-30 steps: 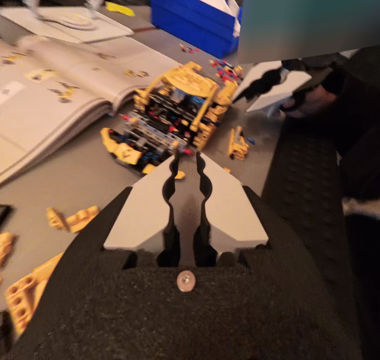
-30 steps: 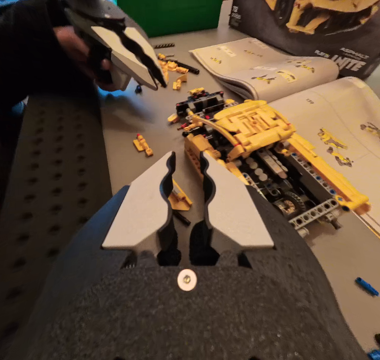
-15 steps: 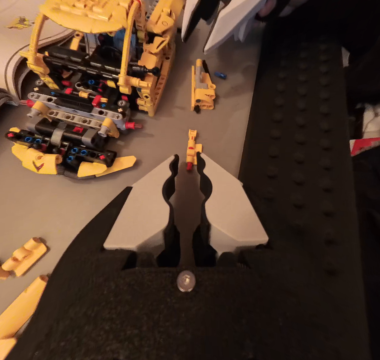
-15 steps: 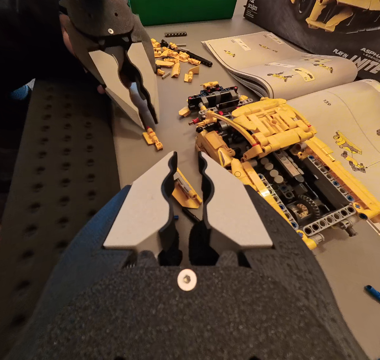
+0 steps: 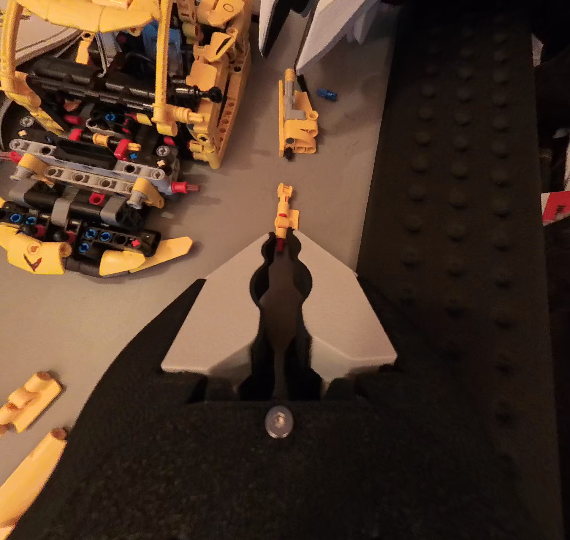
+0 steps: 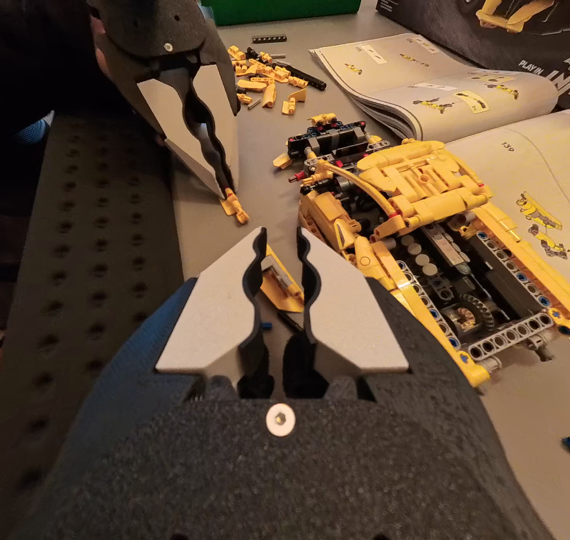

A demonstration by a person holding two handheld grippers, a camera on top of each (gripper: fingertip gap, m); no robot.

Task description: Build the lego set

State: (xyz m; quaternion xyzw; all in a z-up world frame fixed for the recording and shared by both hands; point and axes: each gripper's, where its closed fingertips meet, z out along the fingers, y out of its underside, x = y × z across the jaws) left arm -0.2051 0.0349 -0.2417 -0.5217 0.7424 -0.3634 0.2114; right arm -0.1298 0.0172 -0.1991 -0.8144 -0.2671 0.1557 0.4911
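One small yellow piece (image 5: 285, 213), red end between left gripper's (image 5: 281, 239) jaws.

Your left gripper (image 5: 282, 237) now down at the table after swinging over from the car, its tips closed around the small yellow piece's (image 5: 285, 210) red end, your right gripper (image 6: 280, 235) nearer the yellow panel (image 6: 282, 287).

Left wrist view: yellow car model (image 5: 117, 99) cut off by top and left edges; loose yellow panels (image 5: 27, 398) at lower left blurred and cropped. Red end of small yellow piece (image 5: 285, 213) hidden between left gripper (image 5: 281, 239) tips. Right wrist view: yellow wedge piece (image 6: 282, 284) partly hidden behind right gripper (image 6: 280, 235); box (image 6: 481, 10) cropped at upper right.
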